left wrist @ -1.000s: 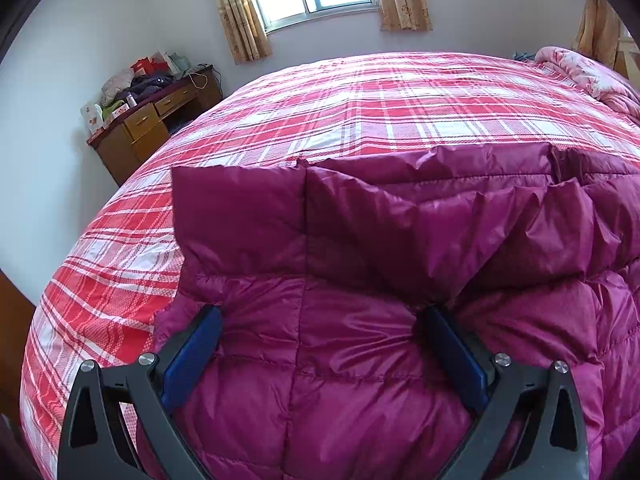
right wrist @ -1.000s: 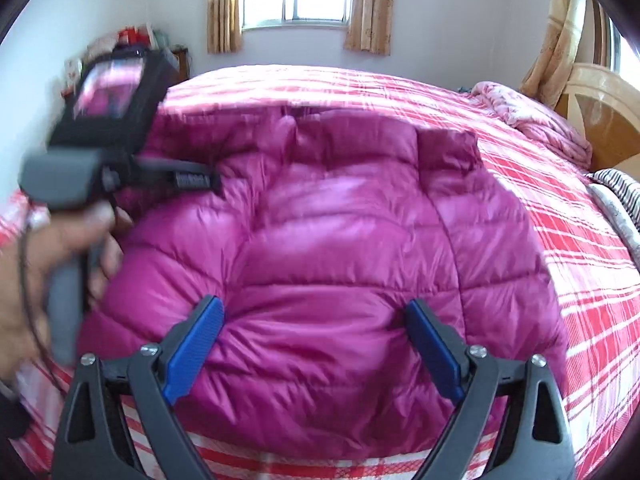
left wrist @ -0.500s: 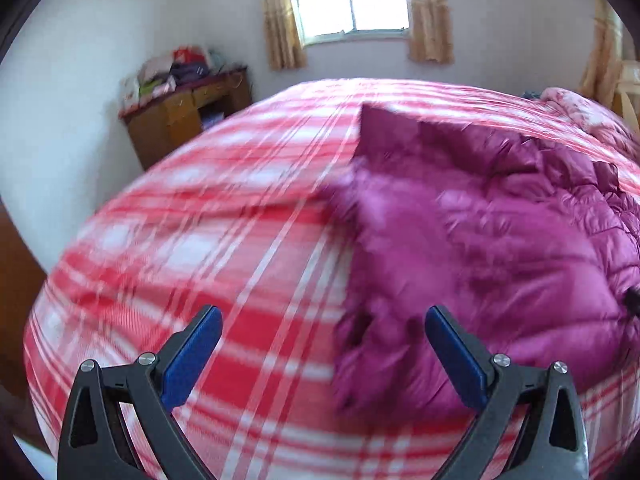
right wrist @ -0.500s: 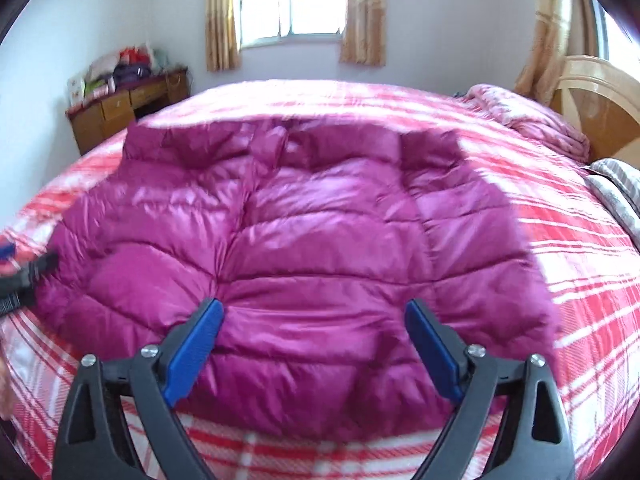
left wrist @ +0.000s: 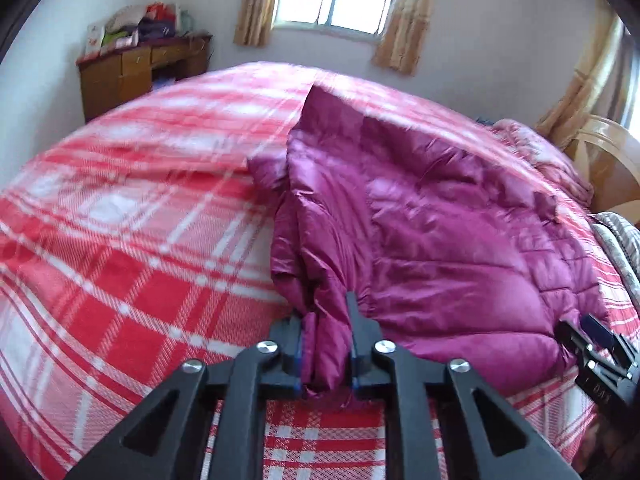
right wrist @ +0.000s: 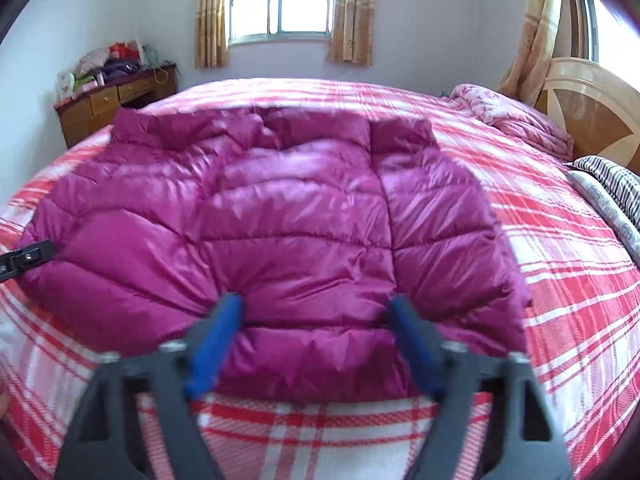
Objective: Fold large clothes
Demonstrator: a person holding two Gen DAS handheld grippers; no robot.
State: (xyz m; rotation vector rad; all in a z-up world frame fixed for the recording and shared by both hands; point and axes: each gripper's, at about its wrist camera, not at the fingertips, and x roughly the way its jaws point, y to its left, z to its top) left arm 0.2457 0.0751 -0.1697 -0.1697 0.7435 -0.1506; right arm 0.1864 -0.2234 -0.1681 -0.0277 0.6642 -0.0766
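A magenta quilted down jacket [right wrist: 280, 216] lies spread on the red plaid bed [right wrist: 560, 264]. My left gripper [left wrist: 325, 320] is shut on the jacket's left edge [left wrist: 320, 300], with puffy fabric bunched between its fingers. It also shows at the left edge of the right wrist view [right wrist: 28, 258]. My right gripper [right wrist: 316, 316] is still open but blurred, its blue pads [right wrist: 216, 336] straddling the jacket's near hem. It shows at the right of the left wrist view [left wrist: 592, 344].
A wooden desk [right wrist: 116, 104] with piled items stands at the back left by the wall. A pink quilt [right wrist: 516, 120], striped pillows [right wrist: 612, 192] and a wooden headboard [right wrist: 592, 108] are on the right. A curtained window [right wrist: 280, 0] is behind the bed.
My left gripper swung off the jacket's middle to its left edge and shut on the fabric there. My right gripper's jaws have narrowed over the near hem.
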